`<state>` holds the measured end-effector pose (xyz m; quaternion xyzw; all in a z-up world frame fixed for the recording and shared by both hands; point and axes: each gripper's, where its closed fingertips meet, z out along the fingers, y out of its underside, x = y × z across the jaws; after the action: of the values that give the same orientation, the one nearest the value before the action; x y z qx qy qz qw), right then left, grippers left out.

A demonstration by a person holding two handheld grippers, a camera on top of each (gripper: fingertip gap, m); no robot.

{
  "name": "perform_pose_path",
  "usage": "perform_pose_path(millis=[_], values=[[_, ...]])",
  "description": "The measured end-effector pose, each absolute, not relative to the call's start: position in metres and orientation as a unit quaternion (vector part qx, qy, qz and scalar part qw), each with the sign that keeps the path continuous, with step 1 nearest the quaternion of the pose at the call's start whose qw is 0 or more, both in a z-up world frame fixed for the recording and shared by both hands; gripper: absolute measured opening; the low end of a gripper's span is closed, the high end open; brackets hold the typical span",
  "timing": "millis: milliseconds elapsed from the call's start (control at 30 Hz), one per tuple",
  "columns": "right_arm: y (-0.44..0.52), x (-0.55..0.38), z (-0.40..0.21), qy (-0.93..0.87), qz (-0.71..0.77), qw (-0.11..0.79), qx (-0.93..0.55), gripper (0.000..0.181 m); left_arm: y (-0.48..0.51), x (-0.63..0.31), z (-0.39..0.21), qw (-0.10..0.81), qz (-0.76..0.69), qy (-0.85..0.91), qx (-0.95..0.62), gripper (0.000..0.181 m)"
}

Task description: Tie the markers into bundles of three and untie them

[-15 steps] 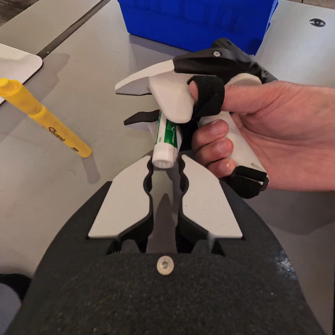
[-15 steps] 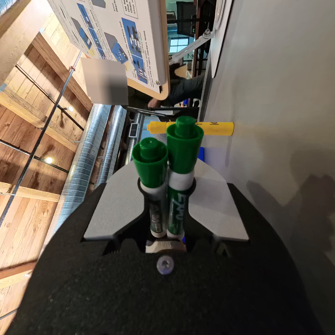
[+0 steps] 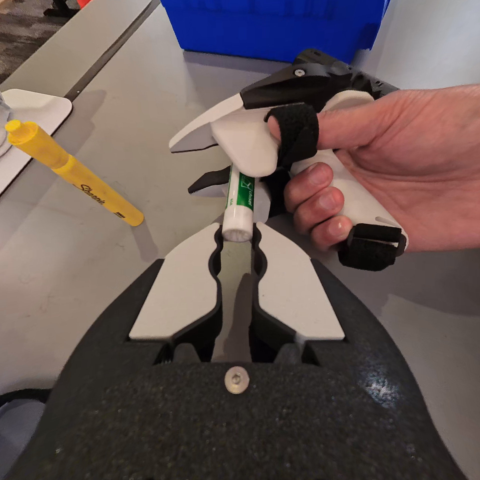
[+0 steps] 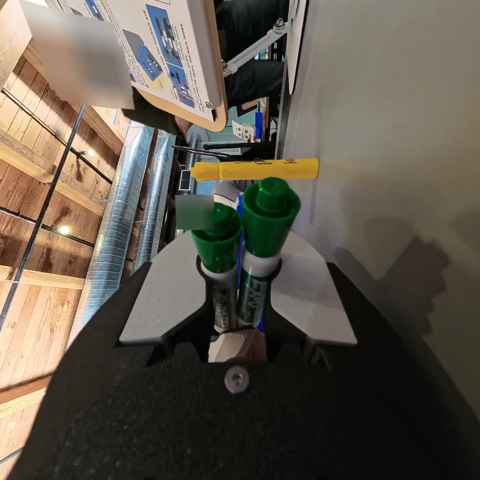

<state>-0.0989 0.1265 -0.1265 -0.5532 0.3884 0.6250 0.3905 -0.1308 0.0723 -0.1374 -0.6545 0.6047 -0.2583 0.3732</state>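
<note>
My right gripper (image 4: 241,249) is turned on its side and shut on two green-capped markers (image 4: 267,223), caps pointing away from its camera. In the left wrist view a hand holds the right gripper (image 3: 181,168) above the grey table (image 3: 117,91), and one white-and-green marker barrel (image 3: 240,200) sticks out of it toward me. My left gripper (image 3: 237,231) has its fingertips on either side of that barrel's butt end, pads against it. A yellow highlighter (image 3: 75,174) lies loose on the table to the left. It also shows in the right wrist view (image 4: 255,168).
A blue bin (image 3: 272,26) stands at the back of the table behind the right gripper. A white flat pad (image 3: 36,106) lies at the left edge. In the right wrist view an instruction board (image 4: 179,59) and a person's dark sleeve (image 4: 254,78) show beyond the table. My hands' fingertips stand some 6 cm from each other. My right gripper's tips are some 8 cm from the yellow highlighter (image 3: 75,174). Look for it in the right wrist view (image 4: 231,174) too.
My left gripper's fingers have narrowed onto the butt end of the green marker. The right gripper keeps hold of its markers and has shifted only slightly.
</note>
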Motion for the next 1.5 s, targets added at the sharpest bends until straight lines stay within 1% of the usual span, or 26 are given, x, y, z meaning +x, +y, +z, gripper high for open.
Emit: perform_pose_path(millis=[200, 233, 300, 400, 500, 567, 667, 867, 1133, 1500], values=[[0.129, -0.091, -0.126, 0.387, 0.618, 0.401, -0.555, 0.041, 0.07, -0.136, -0.132, 0.37, -0.28, 0.591, -0.66, 0.021], [0.129, -0.089, -0.126, 0.384, 0.617, 0.404, -0.555, 0.042, 0.069, -0.137, -0.131, 0.366, -0.287, 0.586, -0.663, 0.023], [0.13, -0.086, -0.123, 0.381, 0.618, 0.408, -0.553, 0.042, 0.066, -0.141, -0.129, 0.356, -0.302, 0.577, -0.67, 0.032], [0.13, -0.081, -0.118, 0.366, 0.623, 0.413, -0.554, 0.042, 0.065, -0.148, -0.125, 0.349, -0.323, 0.558, -0.68, 0.039], [0.127, -0.08, -0.114, 0.34, 0.629, 0.41, -0.566, 0.042, 0.076, -0.155, -0.119, 0.353, -0.339, 0.522, -0.699, 0.041], [0.124, -0.081, -0.113, 0.319, 0.638, 0.404, -0.573, 0.042, 0.093, -0.162, -0.12, 0.362, -0.322, 0.499, -0.718, 0.042], [0.12, -0.079, -0.114, 0.296, 0.647, 0.397, -0.58, 0.042, 0.113, -0.166, -0.128, 0.363, -0.294, 0.487, -0.739, 0.047], [0.113, -0.078, -0.115, 0.266, 0.667, 0.38, -0.582, 0.042, 0.118, -0.156, -0.136, 0.356, -0.297, 0.477, -0.747, 0.046], [0.108, -0.073, -0.116, 0.259, 0.669, 0.389, -0.578, 0.042, 0.101, -0.158, -0.142, 0.356, -0.288, 0.483, -0.747, 0.045], [0.109, -0.068, -0.096, 0.177, 0.616, 0.461, -0.614, 0.042, 0.096, -0.162, -0.135, 0.357, -0.3, 0.479, -0.744, 0.045]])
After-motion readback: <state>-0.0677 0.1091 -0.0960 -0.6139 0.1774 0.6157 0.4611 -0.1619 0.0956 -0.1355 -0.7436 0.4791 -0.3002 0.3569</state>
